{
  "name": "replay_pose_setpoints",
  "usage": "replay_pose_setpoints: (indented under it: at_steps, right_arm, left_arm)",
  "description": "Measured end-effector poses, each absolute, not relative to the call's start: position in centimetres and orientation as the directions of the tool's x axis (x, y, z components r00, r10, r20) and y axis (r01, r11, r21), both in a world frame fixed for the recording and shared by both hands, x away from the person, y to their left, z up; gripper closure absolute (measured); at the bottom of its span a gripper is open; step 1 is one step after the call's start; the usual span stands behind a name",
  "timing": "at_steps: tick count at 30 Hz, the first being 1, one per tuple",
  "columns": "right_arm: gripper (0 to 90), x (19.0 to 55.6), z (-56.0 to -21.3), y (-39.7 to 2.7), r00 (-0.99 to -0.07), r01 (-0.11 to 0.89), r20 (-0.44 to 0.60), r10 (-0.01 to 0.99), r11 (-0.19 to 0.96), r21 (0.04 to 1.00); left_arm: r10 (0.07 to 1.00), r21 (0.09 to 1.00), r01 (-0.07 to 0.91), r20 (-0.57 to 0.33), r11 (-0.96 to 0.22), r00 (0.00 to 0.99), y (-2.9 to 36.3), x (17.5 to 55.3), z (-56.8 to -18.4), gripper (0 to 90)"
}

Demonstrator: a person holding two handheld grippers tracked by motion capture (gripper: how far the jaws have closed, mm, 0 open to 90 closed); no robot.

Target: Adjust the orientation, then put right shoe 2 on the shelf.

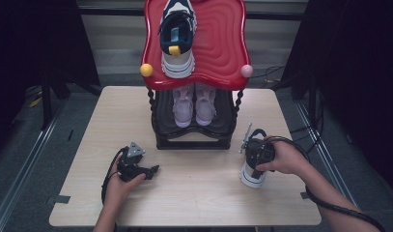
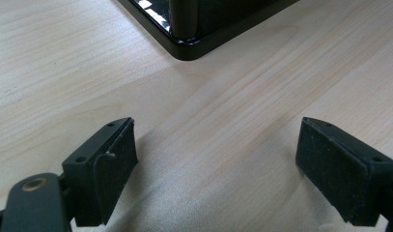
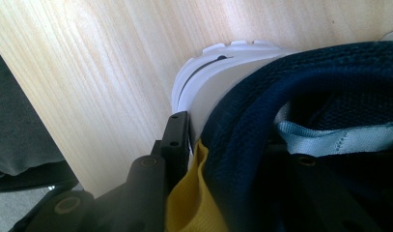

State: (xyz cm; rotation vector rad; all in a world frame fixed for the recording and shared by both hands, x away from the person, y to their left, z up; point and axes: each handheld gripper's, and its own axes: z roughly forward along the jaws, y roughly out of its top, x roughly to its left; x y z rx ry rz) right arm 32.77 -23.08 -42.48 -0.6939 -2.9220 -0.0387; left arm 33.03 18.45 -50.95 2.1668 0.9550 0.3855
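Observation:
A navy and white sneaker point(image 1: 252, 177) stands on the right side of the table, toe toward the front edge. My right gripper point(image 1: 256, 147) grips its heel from above. In the right gripper view, one jaw lies outside against the white heel point(image 3: 218, 82) and the yellow pull tab point(image 3: 194, 203), and the other sits inside the navy collar, so my right gripper point(image 3: 237, 145) is shut on the sneaker's heel. My left gripper point(image 1: 153, 170) rests low at the front left of the rack. Its jaws stand wide apart over bare wood, and my left gripper point(image 2: 216, 164) holds nothing.
A two-level shoe rack stands at the table's back centre, with a wavy red top shelf point(image 1: 218, 43) and a black base point(image 1: 194, 143) whose corner point(image 2: 184, 46) lies ahead of the left jaws. A matching navy sneaker point(image 1: 178, 38) sits on top, a pale pink pair point(image 1: 194, 104) below.

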Motion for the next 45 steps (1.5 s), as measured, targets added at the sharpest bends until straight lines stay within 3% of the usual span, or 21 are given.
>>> replay_pose_setpoints:
  at_steps: [8, 22, 45]
  right_arm:
    - [71.9, 32.6, -42.6, -22.9, -0.883, 0.444, 0.166, 0.439, 0.896, -0.012]
    - [73.4, 32.4, -42.2, -23.0, -0.881, 0.444, 0.187, 0.435, 0.896, 0.01]
    - [74.2, 32.4, -37.2, -23.1, -0.905, 0.406, 0.16, 0.395, 0.913, 0.04]
  left_arm:
    - [0.733, 0.722, 0.516, -0.018, -0.462, 0.681, 18.4, 33.0, -51.0, 13.9]
    - [0.733, 0.722, 0.516, -0.019, -0.46, 0.68, 18.4, 33.0, -51.0, 13.8]
    - [0.733, 0.721, 0.515, -0.014, -0.464, 0.68, 18.4, 33.0, -50.9, 13.9]
